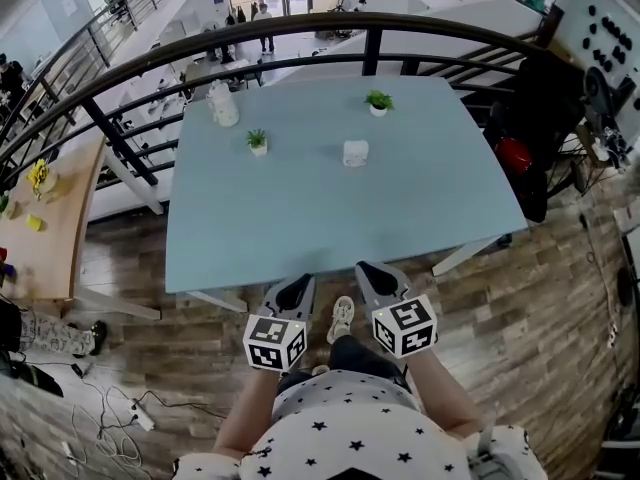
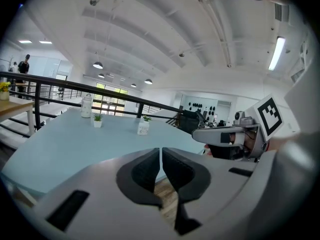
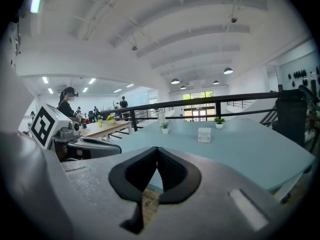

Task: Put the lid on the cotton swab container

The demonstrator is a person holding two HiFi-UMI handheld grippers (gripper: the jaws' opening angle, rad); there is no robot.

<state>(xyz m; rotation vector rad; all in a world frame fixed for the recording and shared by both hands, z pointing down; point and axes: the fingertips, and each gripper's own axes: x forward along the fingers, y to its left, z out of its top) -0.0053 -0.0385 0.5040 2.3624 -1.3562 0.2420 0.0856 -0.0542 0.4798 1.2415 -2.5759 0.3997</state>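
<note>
A small white cotton swab container [image 1: 355, 153] stands on the light blue table [image 1: 300, 238], past its middle. It also shows in the left gripper view [image 2: 143, 128] and the right gripper view [image 3: 204, 134]. I cannot make out a separate lid. My left gripper [image 1: 298, 284] hangs at the table's near edge, shut, with nothing between its jaws [image 2: 160, 150]. My right gripper [image 1: 371, 270] is beside it, over the same edge, also shut and empty [image 3: 157, 149]. Both are far from the container.
Two small potted plants [image 1: 257, 140] [image 1: 378, 101] and a tall whitish bottle [image 1: 222, 105] stand toward the table's far side. A black railing [image 1: 300, 38] curves behind the table. A wooden table [image 1: 50, 218] stands at the left, and the floor is wood planks.
</note>
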